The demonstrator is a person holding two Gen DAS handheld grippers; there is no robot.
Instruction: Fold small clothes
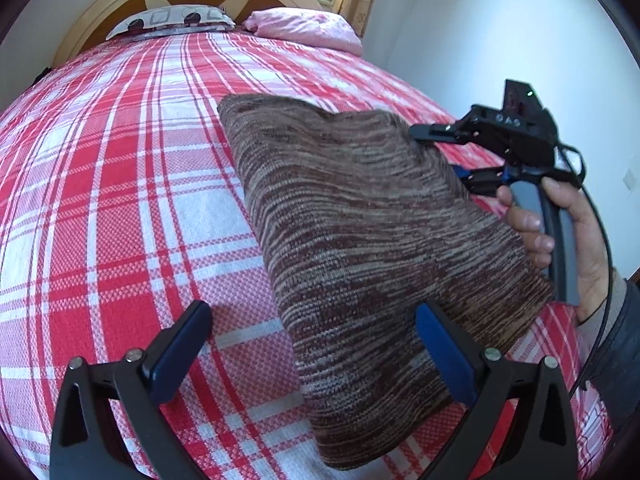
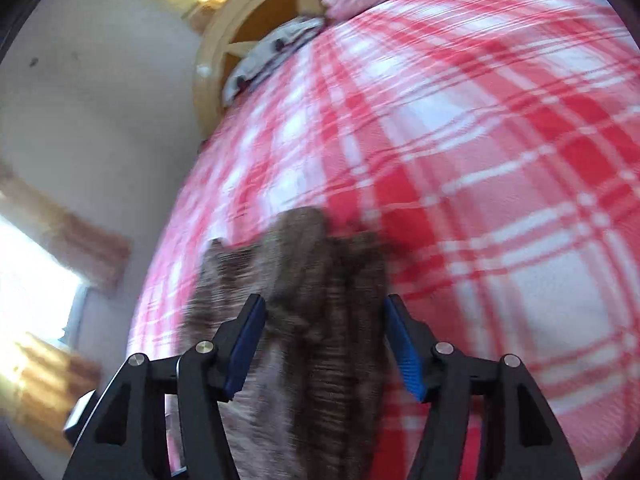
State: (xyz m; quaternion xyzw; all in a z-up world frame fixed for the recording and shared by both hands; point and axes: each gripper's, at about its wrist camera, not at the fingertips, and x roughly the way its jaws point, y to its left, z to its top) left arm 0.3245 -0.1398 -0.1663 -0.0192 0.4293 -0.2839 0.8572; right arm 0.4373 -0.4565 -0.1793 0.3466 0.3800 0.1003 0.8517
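Now the folded brown sweater [image 1: 372, 240] lies on the plaid bed [image 1: 120, 200]; the right tool [image 2: 324, 344] straddles its edge, released, while the left tool [image 1: 312, 344] gapes empty beside it.

Left tongs [image 1: 312, 344] spread wide; right tongs [image 2: 324, 344] parted, gripped by bare hand [image 1: 576, 236]

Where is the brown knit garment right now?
In the left wrist view the brown knit garment lies folded on the plaid bedspread, right of centre, between both claws.
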